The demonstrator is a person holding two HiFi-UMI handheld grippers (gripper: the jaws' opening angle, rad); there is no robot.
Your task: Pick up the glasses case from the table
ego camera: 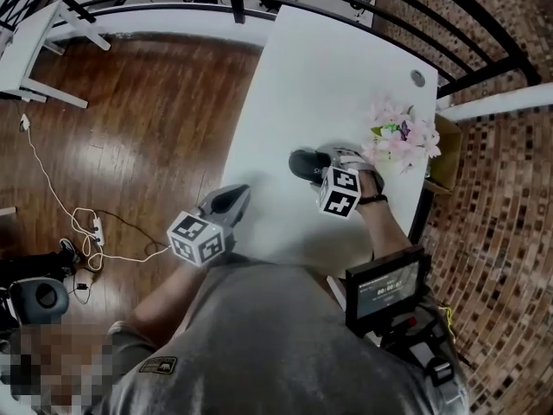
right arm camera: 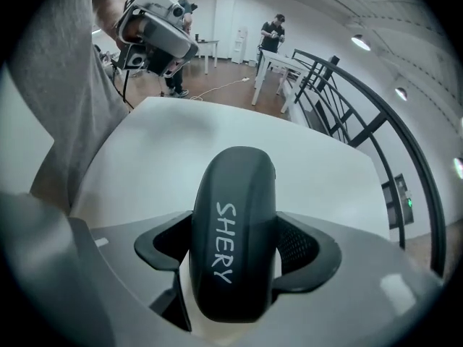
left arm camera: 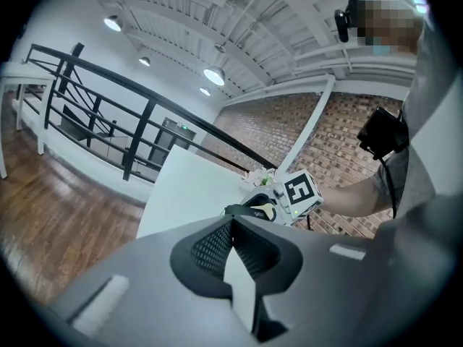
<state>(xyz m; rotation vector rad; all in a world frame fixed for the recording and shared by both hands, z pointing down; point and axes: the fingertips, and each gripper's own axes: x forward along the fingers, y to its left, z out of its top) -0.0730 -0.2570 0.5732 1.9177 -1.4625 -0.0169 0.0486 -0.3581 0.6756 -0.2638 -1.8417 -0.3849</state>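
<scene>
Head view: a white rectangular table stands on a brown wooden floor. A dark, rounded, hard-shell glasses case lies on the table near its right edge, close to a bunch of pink flowers. The right gripper points steeply down onto the case, with its marker cube just behind. The left gripper hovers at the table's near left edge, well apart from the case. This view does not resolve the jaw contact.

Left gripper view: the left jaws meet at their tips with nothing between them. Beyond them, the case end and the right gripper are visible side-on, with a brick wall behind, which the head view shows only as floor-level pattern.

Right gripper view: the case fills the gap between the widely spread jaws, and both pads lie against its sides. White lettering "SHERY" runs along its lid, legible only here. A person stands in the background.
</scene>
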